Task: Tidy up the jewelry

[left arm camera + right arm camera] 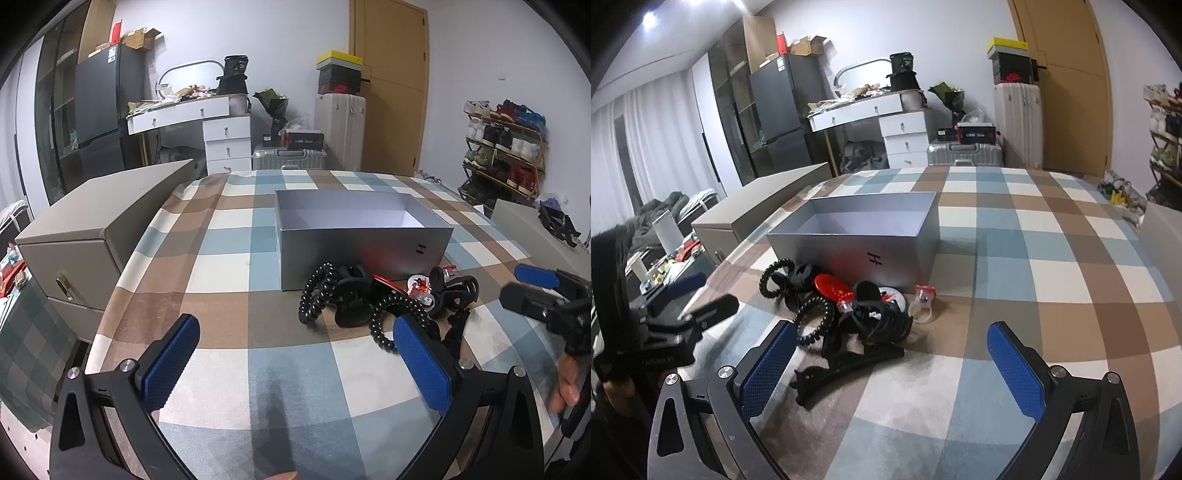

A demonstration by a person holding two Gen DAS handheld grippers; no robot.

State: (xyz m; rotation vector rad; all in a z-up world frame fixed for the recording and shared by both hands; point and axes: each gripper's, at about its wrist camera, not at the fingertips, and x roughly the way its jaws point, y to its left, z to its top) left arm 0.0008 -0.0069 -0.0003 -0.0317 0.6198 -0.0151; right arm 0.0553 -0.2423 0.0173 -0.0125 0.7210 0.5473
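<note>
On a checked tablecloth (229,236) in blue, brown and cream, a heap of hair accessories (388,299) lies against the near wall of an open grey box (362,236), which holds nothing that can be seen. The left gripper (295,363) hovers low over the cloth with its blue-padded fingers (170,363) spread wide and nothing between them; the heap sits just beyond and to the right of its right finger, whose tip overlaps a black coiled hair tie (388,317). The right gripper (892,363) is likewise wide open and holds nothing, the heap lying just beyond its left finger rather than in the gap. A long black hair clip (846,363) lies nearest that finger, its long axis running from near left to far right across the cloth. Beyond it are a black claw clip (886,321), a second coiled hair tie (774,278), a red disc (831,286) and a clear ring with a red top (923,301), the ring at the right edge of the heap, near the box's near right corner. The box's long side runs left to right in the left wrist view. A beige cabinet (92,229) stands off the table's left side.
</note>
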